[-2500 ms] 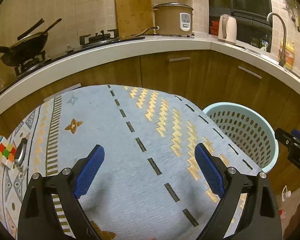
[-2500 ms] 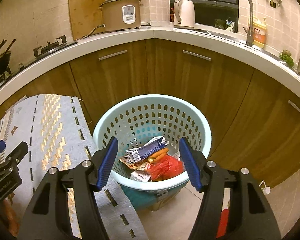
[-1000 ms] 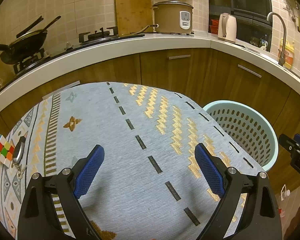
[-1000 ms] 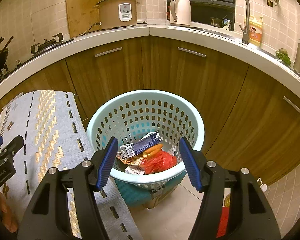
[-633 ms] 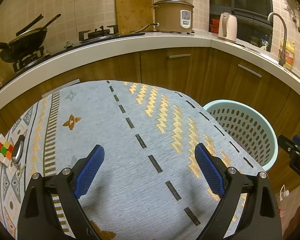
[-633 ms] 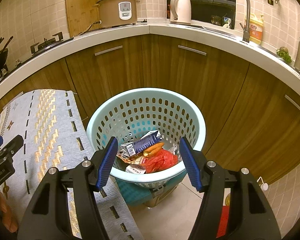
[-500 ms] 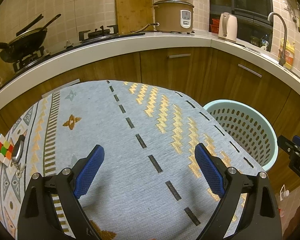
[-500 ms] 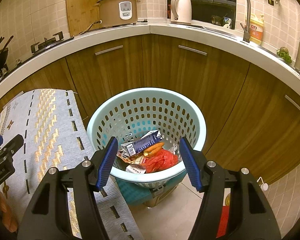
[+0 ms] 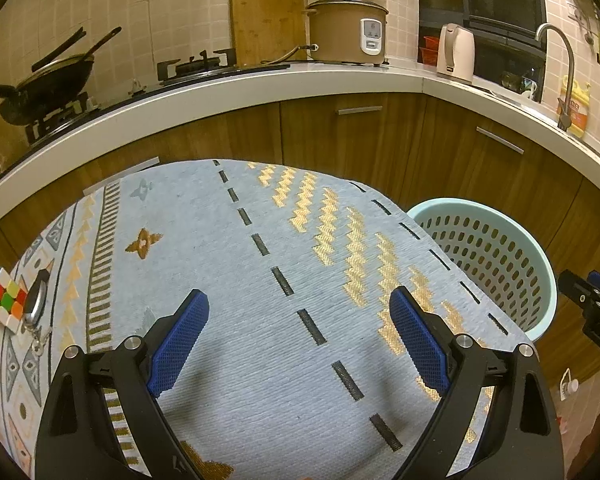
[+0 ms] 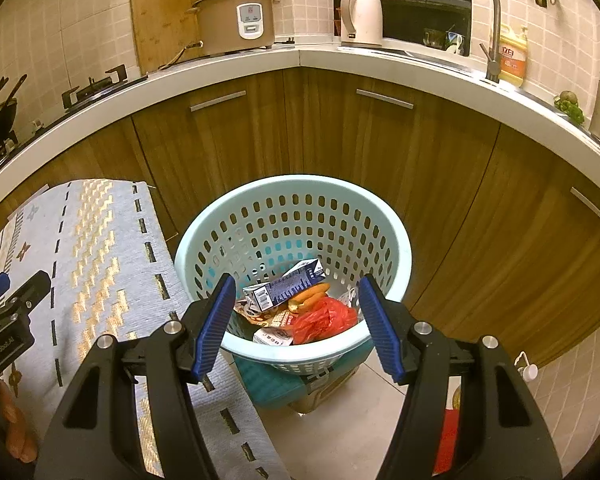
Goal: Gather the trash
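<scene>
While both grippers hang spread wide and hold nothing, little has shifted since a moment ago.

Over the patterned cloth [image 9: 228, 264] covering the table, the left gripper [image 9: 299, 334] hovers just as it did, its blue pads far apart with only fabric between them. Compared with two and a half seconds back, the pale green basket [image 10: 396, 240] sits a touch lower and nearer in the right view, and the right gripper [image 10: 296, 322] is poised above its near rim, fingers parted to either side of the trash inside. Down in the basket lie a red plastic bag [image 10: 324, 322], a blue-and-white carton [image 10: 286, 286] tilted across the heap, and an orange carrot [image 10: 310, 294] touching both. At the cloth's left edge sit a colour cube [image 9: 0, 294] and a key fob [image 9: 34, 304], well apart from either gripper.
</scene>
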`<state>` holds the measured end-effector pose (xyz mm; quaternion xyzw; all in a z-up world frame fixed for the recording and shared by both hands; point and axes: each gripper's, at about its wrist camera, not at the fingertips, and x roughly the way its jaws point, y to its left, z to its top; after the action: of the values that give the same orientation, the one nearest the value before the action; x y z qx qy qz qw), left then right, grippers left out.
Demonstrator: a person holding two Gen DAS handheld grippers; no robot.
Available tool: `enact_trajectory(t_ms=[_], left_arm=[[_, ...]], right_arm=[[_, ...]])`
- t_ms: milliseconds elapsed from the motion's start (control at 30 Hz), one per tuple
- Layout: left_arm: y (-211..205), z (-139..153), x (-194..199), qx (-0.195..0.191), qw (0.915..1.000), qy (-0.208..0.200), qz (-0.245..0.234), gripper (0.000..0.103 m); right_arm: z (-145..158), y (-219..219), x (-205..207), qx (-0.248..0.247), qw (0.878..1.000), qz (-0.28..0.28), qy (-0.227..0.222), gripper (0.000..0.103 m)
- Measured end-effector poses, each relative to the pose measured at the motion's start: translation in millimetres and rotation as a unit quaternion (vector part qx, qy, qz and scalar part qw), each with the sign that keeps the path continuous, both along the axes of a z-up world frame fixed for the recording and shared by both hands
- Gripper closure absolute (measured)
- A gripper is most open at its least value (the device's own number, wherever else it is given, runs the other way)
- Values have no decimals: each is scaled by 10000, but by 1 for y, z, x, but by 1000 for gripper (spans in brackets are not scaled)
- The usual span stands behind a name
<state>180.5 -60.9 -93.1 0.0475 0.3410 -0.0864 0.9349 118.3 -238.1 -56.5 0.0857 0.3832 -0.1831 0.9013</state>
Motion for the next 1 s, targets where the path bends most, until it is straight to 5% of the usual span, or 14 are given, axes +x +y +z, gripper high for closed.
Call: enact_trajectory(t_ms=[1000], left_arm=[[-6, 4, -5, 198, 9997, -125, -22, 11]], right_arm=[[4, 1, -2, -4, 10000, 20, 1, 43]])
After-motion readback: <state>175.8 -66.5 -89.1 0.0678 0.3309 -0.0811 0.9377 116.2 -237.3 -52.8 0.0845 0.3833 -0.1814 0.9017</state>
